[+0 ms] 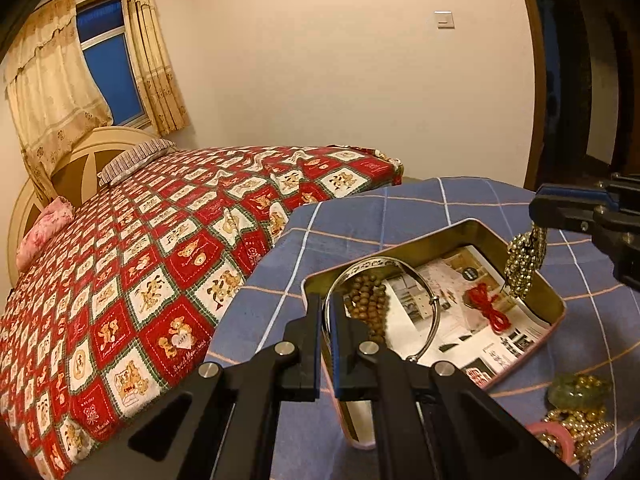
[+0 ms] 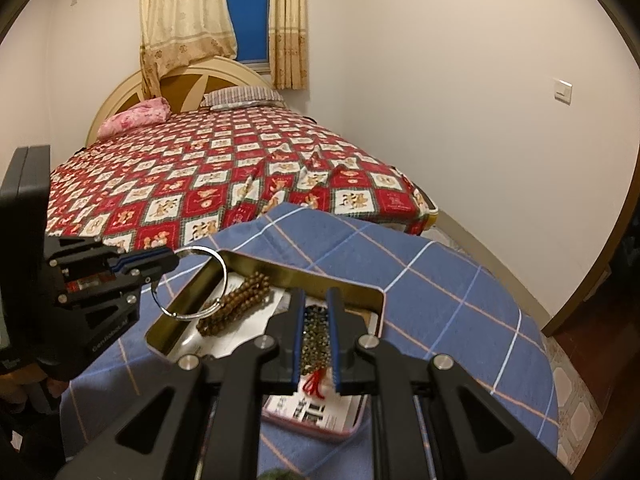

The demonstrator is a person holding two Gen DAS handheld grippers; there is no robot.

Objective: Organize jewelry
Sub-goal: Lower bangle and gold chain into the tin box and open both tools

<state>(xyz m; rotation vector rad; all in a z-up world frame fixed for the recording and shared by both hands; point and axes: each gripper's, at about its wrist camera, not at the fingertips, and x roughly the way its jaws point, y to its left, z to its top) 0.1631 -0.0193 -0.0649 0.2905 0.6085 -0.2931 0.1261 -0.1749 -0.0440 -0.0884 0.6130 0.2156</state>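
Presently: left claw (image 1: 327, 312) pinched on silver bangle (image 1: 434, 308); right claw (image 2: 316, 312) clamped on beaded strand (image 2: 316, 344), lower centre, above tin (image 1: 472, 229).

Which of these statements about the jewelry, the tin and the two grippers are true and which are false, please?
1. The left gripper is shut on a silver bangle. True.
2. The right gripper is empty. False: it is shut on a dark bead necklace with a red tassel.
3. A string of brown wooden beads lies inside the tin. True.
4. The tin stands on the bed. False: it stands on a blue checked cloth beside the bed.
5. More jewelry lies on the cloth outside the tin. True.
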